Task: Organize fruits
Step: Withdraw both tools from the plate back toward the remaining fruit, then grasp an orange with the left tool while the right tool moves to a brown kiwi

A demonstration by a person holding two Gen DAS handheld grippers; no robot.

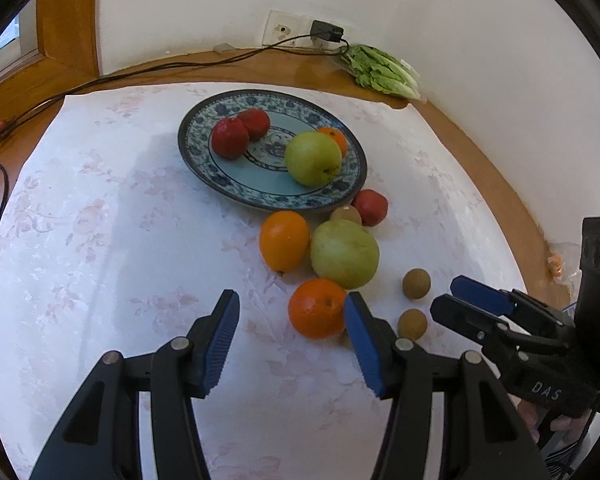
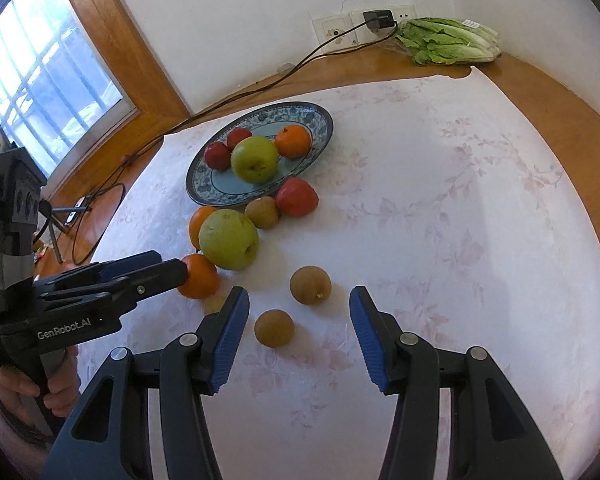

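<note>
A blue patterned plate (image 1: 198,156) (image 2: 202,190) holds two red fruits, a green apple (image 1: 313,158) and an orange. In front of it on the white cloth lie a red fruit (image 1: 370,207), a second green apple (image 1: 344,254) (image 2: 228,238), two oranges and three small brown fruits. My left gripper (image 1: 292,306) (image 2: 172,265) is open, and the near orange (image 1: 315,309) (image 2: 199,278) lies just past its right fingertip. My right gripper (image 2: 299,300) (image 1: 449,298) is open too. One brown fruit (image 2: 274,328) lies loose between its fingers and another (image 2: 310,284) sits just ahead.
A bag of lettuce (image 1: 384,72) (image 2: 448,42) lies at the back right by the wall. A black cable (image 2: 236,100) runs from a wall socket across the wooden table (image 1: 492,184) to the left. A window (image 2: 40,80) is at the left.
</note>
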